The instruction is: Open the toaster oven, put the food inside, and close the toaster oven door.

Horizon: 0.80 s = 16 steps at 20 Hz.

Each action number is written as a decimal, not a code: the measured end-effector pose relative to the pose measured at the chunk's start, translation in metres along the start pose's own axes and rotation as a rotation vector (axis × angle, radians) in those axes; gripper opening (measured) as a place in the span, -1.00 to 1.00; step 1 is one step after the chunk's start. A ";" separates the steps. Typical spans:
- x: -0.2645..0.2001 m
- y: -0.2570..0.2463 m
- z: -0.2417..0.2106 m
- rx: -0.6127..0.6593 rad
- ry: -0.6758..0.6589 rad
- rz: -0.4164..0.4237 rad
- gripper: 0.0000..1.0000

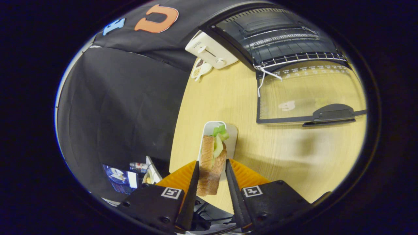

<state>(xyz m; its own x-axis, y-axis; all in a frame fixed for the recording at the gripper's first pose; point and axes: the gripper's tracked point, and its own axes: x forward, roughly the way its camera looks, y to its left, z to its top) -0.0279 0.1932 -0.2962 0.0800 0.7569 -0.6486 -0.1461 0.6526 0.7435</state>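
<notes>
The gripper (pixel 211 169) has its two fingers set narrow around one sandwich (pixel 211 164). The sandwich stands on edge between them: two slices of toast-brown bread with pale green filling showing at the far end. The left finger lies against the bread; on the right a thin gap seems to show between the finger and the crust, so I cannot tell whether both fingers press on it.

Just ahead of the fingers, under and beyond the sandwich, sits one small white tray (pixel 213 125) with rounded corners, resting on a thin tan board (pixel 232 140). Whether the sandwich rests in the tray or is lifted off it cannot be told.

All of this is on one light wooden table (pixel 281 150). Well beyond the fingers and to their right stands one black toaster oven (pixel 277 32), its inside open to view with a wire rack (pixel 300 58) across it. Its one glass door (pixel 310 94) is folded down flat toward the fingers, with a dark handle (pixel 333 114) at the near edge. A white cord (pixel 264 76) hangs at the door's left hinge.

Left of the oven, also well beyond the fingers, stands one white pop-up toaster (pixel 211 50), with one small packet (pixel 200 69) lying just in front of it. To the left of the fingers the table ends and the black cloth wall (pixel 124 104) hangs.
</notes>
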 end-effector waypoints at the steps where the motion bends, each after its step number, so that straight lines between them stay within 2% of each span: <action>1: 0.002 0.001 -0.002 0.003 0.010 0.013 0.05; 7: 0.002 -0.003 0.003 0.077 0.030 0.110 -0.20; 13: -0.013 -0.002 0.010 0.067 -0.011 0.190 -0.27; 16: -0.029 0.017 0.014 0.066 -0.055 0.299 -0.28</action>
<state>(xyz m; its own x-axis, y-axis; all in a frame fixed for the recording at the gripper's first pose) -0.0184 0.1827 -0.2627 0.0963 0.9151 -0.3915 -0.1071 0.4006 0.9100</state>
